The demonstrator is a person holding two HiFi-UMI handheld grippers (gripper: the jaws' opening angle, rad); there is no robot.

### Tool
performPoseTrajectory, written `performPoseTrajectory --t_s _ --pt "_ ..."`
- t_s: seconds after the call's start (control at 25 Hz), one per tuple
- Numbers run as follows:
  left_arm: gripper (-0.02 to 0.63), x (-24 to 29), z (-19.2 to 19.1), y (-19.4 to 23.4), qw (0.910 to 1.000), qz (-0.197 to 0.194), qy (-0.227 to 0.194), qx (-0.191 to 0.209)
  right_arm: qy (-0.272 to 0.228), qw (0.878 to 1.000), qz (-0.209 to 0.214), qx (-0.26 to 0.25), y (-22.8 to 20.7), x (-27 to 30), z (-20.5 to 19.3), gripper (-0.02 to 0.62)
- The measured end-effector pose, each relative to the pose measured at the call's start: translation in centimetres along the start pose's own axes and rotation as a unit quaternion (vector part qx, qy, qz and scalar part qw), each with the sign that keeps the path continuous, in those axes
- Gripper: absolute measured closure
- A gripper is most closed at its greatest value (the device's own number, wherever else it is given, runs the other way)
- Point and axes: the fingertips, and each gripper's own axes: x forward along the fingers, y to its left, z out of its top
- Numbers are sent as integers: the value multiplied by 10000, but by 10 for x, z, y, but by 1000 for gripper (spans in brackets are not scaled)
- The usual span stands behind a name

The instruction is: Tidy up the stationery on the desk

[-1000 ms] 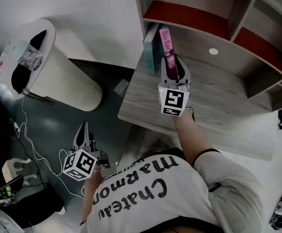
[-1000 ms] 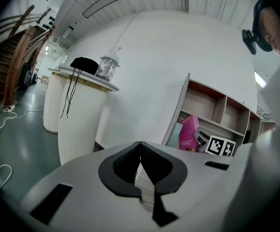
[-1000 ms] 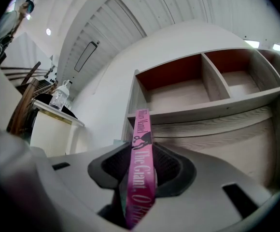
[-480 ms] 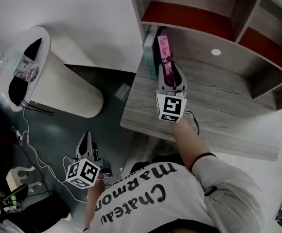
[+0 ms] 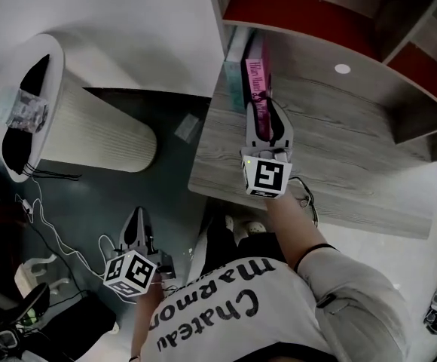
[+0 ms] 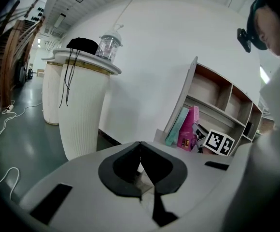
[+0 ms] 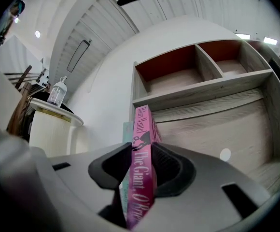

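Right gripper view: right gripper (image 7: 142, 153) clamped on the spine of the pink book (image 7: 143, 124), which stands upright just beside a teal book (image 7: 127, 129) at the back left corner of the desk (image 5: 331, 149). Left gripper (image 6: 140, 146) closed, empty, hanging beyond the desk's left edge. Step, as judged: standing the book in place. Next move calls for seating it square against the teal book, then releasing without tipping it.
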Motion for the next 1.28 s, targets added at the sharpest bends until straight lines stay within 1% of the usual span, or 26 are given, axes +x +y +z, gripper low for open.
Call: performPoseTrajectory --t_s 0.16,0.28,0.4,0.52,0.84,1.28 --pt "591 18 6 -5 9992 -312 234 69 188 9998 -43 -67 5 -15 -6 453" --pt "591 30 15 -11 9980 -528 292 165 316 9994 -148 -35 5 -23 -8 453" --pt "591 36 20 -14 9970 -664 340 199 449 9988 -216 -23 6 -28 -11 454" --pt "591 40 22 -16 9962 -751 375 212 543 9983 -187 -54 8 -32 -13 454" --pt "591 36 25 -11 9966 -700 364 218 799 9966 -181 27 6 -34 -31 456" --pt "591 25 22 -6 9981 -522 295 123 993 9950 -1 61 13 -31 -46 460"
